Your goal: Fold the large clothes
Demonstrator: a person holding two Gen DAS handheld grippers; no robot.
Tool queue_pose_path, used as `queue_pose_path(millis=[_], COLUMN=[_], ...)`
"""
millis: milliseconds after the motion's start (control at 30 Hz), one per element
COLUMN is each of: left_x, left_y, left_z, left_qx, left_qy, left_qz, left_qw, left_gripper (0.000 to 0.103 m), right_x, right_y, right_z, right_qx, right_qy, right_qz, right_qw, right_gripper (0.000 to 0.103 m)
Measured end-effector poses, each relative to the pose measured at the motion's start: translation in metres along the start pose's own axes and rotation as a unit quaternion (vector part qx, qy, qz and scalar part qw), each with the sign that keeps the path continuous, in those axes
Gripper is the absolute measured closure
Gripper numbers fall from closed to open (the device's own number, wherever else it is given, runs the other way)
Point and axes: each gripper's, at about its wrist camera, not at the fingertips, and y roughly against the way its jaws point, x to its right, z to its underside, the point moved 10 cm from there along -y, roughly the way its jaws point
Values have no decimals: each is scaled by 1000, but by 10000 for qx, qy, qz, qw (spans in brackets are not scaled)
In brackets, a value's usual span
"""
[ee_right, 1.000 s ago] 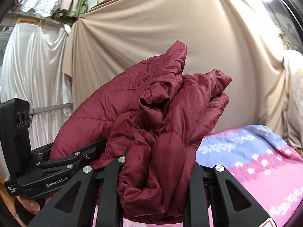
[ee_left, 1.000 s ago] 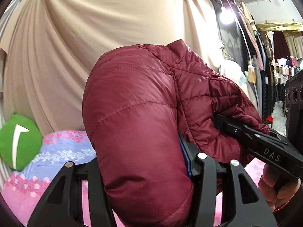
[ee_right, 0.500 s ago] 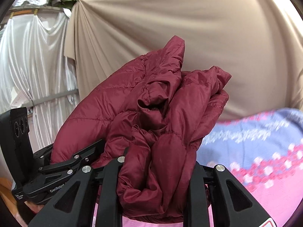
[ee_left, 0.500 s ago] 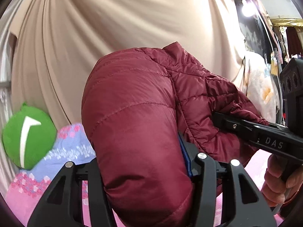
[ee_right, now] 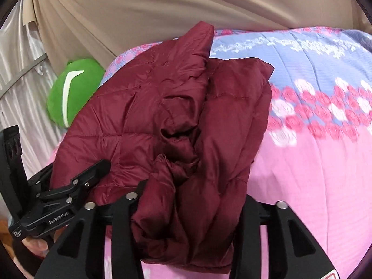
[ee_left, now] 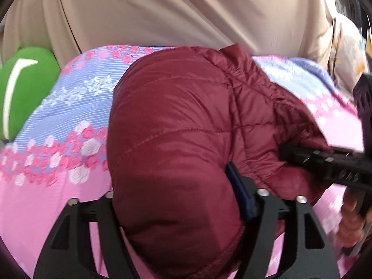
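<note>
A beige curtain [ee_left: 162,11] hangs across the whole back of the space, and below it spreads the bed's floral cover [ee_left: 69,107], lilac at the far side with bands of pink and white roses, plain pink nearer me. I'll place everything by that cover.

Over the middle of the cover sits the maroon puffer jacket [ee_left: 176,125], bundled up, its quilted bulk covering most of the pink part; from the right-hand camera the same jacket [ee_right: 162,121] shows crumpled folds and a pointed flap [ee_right: 200,37] reaching up toward the lilac band. Whether its underside rests on the cover yet I cannot tell.

At the cover's far left edge, against the curtain, lies a green cushion [ee_right: 74,90] with a white stripe.

The left gripper [ee_left: 176,200] has a fat roll of the jacket between its jaws; they have just been opening, and the fabric fills the gap, touching the blue pad [ee_left: 237,186] on the right finger. The right gripper [ee_right: 188,200] also has bunched jacket between its jaws, which have likewise just been opening; cloth fills that gap too. Whether either claw is pinching or merely cradling the cloth, I cannot tell.
</note>
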Motion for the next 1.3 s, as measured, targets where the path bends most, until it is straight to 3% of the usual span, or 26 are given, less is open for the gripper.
queue_pose_path(millis=[100, 200, 367, 433, 633, 833, 867, 900, 933, 967, 1033, 1133, 1233, 1300], left_x=[2, 0, -12, -12, -13, -38, -43, -47, -50, -52, -53, -46, -37, -32], left_y=[16, 32, 58, 67, 70, 77, 78, 78, 78, 77, 76, 66, 48, 38], left_z=[9, 15, 18, 19, 26, 24, 23, 22, 21, 20, 19, 27, 40, 46], left_qx=[-111, -213, -60, -32, -279, -269, -275, -285, -297, -310, -310, -447, -662, -758], left_qy=[-94, -39, -524, -572, -101, 861, 1034, 1152, 1273, 1351, 1375, 1215, 1122, 1076], left_qz=[-156, -366, -1041, -1088, -909, -730, -671, -605, -539, -487, -500, -562, -493, -478], left_qw=[9998, 9991, 9932, 9924, 9954, 9932, 9920, 9911, 9900, 9891, 9887, 9900, 9903, 9901], left_gripper=[23, 22, 17, 16, 16, 16, 16, 16, 16, 16, 16, 17, 17, 17], right_x=[5, 11, 22, 21, -21, -23, -21, -20, -20, -20, -24, -23, 3, 14], right_y=[12, 24, 46, 62, 79, 39, 36, 33, 32, 34, 53, 78, 52, 28], right_z=[9, 15, 22, 19, 7, 15, 17, 17, 18, 16, 7, 2, 26, 46], right_qx=[-51, -39, 69, 219, 339, -113, -164, -195, -230, -208, 171, 549, 51, -331], right_qy=[-102, -187, -194, -365, -151, 2, -53, -99, -95, -92, -98, -22, -157, -272], right_qz=[-10, 97, 370, 323, -237, 54, 42, -23, -62, -102, -268, -153, 265, 303], right_qw=[9999, 9998, 9991, 9986, 9990, 9999, 9998, 9998, 9997, 9997, 9994, 9984, 9995, 9986], right_gripper=[53, 45, 41, 40, 40, 40, 53, 79, 92, 96, 98, 99, 99, 99])
